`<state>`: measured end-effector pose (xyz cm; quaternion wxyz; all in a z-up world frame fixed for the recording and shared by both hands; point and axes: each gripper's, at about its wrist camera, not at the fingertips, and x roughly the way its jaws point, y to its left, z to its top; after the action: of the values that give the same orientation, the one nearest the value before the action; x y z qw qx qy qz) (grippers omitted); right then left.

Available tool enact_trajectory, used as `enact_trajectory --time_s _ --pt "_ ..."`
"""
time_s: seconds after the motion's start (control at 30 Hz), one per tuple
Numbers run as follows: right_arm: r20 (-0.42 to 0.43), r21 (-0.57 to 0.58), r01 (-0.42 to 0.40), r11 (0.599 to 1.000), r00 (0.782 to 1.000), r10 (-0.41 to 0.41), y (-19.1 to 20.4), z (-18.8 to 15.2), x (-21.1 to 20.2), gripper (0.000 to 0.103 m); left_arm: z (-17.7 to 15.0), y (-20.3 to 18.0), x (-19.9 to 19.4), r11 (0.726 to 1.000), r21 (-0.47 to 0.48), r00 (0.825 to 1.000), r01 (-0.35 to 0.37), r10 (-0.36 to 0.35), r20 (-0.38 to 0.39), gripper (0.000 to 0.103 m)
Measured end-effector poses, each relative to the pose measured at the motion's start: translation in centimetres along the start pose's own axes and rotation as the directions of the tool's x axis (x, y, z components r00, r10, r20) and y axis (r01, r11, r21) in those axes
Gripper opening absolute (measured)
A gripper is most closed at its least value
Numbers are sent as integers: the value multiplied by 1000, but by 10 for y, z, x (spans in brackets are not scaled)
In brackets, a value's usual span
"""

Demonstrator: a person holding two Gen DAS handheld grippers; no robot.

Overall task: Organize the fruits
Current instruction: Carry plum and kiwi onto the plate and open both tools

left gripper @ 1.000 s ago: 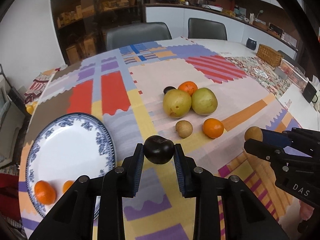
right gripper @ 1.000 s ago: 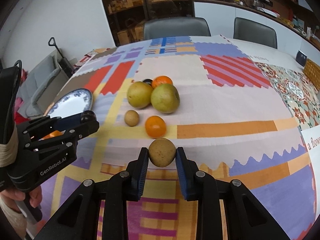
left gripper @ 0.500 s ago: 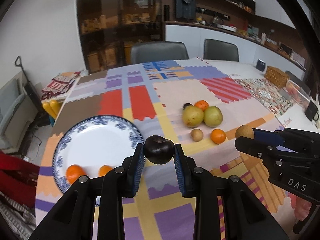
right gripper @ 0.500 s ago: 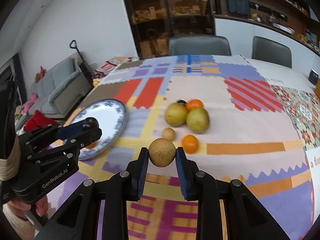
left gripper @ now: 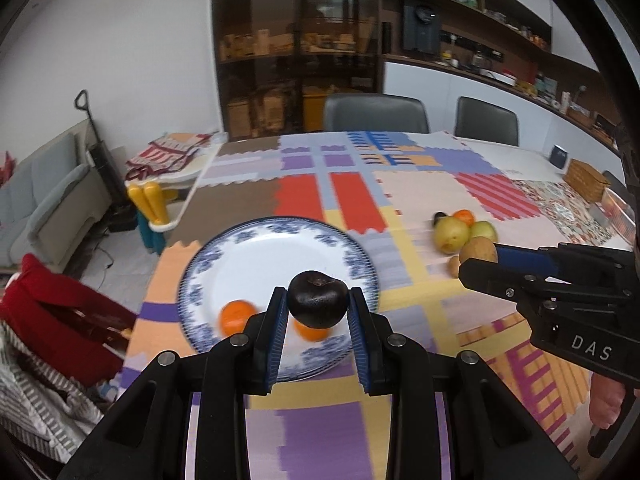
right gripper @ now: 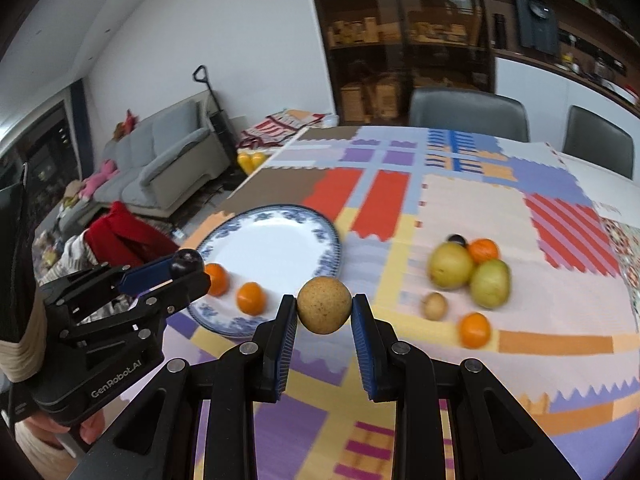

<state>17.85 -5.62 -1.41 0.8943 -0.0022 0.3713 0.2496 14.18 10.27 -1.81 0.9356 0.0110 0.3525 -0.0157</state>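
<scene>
We hold both grippers tilted downward above the table [left gripper: 420,440]. The left gripper [left gripper: 318,312] is clamped on a dark plum [left gripper: 317,299], over the near rim of the blue-patterned plate [left gripper: 276,248]. The right gripper [right gripper: 324,314] is clamped on a tan round fruit [right gripper: 324,310], just right of that plate. A patchwork cloth [right gripper: 472,200] covers the table; two oranges [right gripper: 251,298] lie on the plate, and the other fruits [right gripper: 468,272] sit clustered well right.
</scene>
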Motion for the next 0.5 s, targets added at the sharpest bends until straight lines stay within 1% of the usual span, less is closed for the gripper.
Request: enact_trajectory --time_s 0.27,0.5 --pt "-32 -44 -43 998 999 42 24 12 31 29 -1 32 11 999 -24 999 -46 45 -19 30" --pt "-59 -69 -55 996 997 51 36 25 60 29 2 54 36 998 -43 997 -51 49 -54 30"
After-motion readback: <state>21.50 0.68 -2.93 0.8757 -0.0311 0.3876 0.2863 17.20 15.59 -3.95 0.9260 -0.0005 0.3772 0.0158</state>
